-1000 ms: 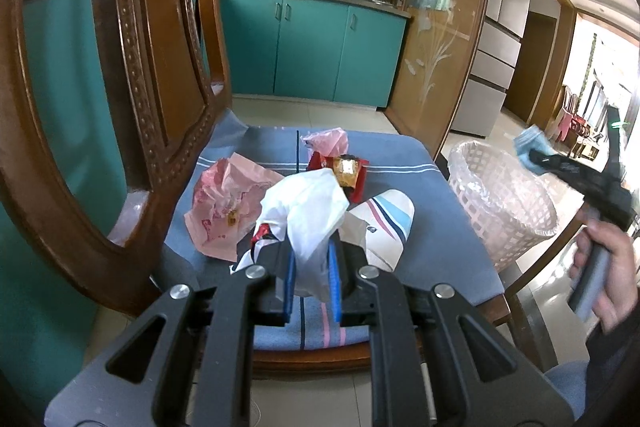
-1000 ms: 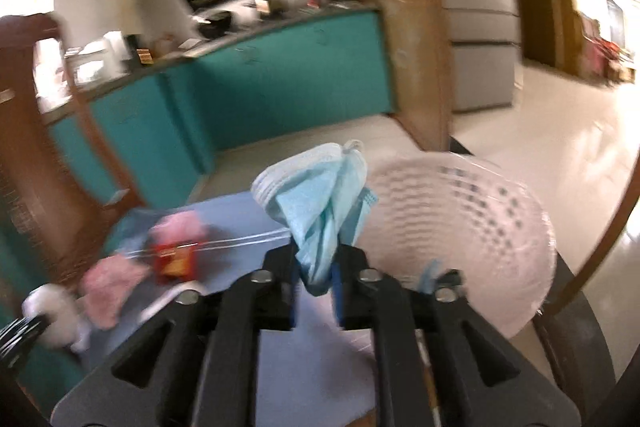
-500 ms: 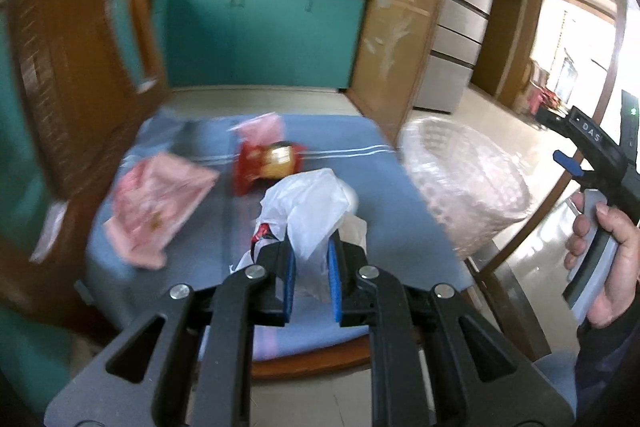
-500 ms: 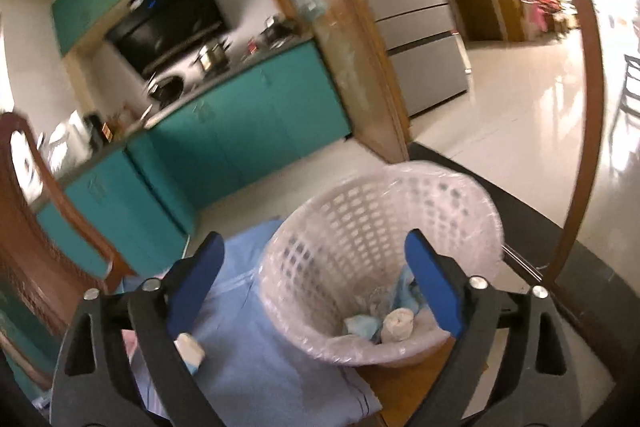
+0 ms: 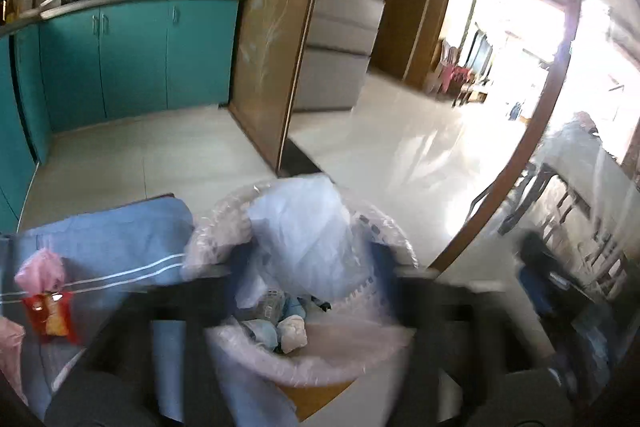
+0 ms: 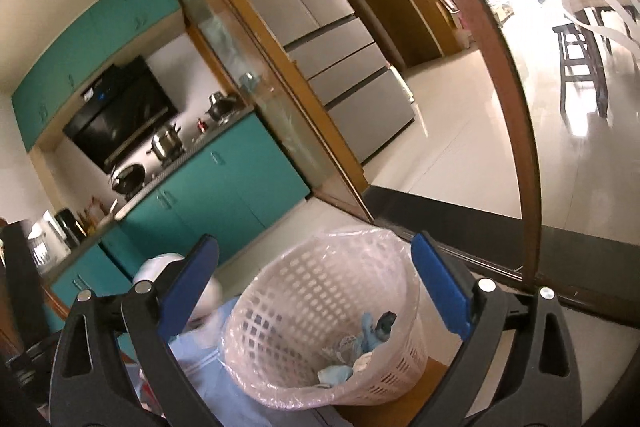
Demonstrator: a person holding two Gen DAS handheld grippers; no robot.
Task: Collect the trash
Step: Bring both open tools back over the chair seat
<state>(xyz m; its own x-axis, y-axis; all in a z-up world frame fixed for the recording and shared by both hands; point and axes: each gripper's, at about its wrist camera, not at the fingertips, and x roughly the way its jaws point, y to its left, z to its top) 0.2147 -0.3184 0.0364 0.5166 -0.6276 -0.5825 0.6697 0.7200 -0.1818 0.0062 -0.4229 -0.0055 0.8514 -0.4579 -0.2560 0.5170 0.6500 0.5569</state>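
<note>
Left gripper (image 5: 300, 291) jaws just sprang apart over the white plastic lattice basket (image 5: 224, 239); crumpled white plastic bag (image 5: 304, 239) loose at its mouth. Right gripper (image 6: 316, 287) jaws wide, empty.

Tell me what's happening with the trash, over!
Left gripper just opened, white plastic bag dropping into basket. Right gripper open, empty. Red wrapper left on cloth. Nothing blocking.

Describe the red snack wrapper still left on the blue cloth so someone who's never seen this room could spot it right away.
Start at the white lattice basket lined with clear plastic, then look left across the blue cloth with its white stripes. The red snack wrapper lies at the cloth's left end on those stripes. It is glossy red with a yellow picture, unlike the pale pink bags beside it.
</note>
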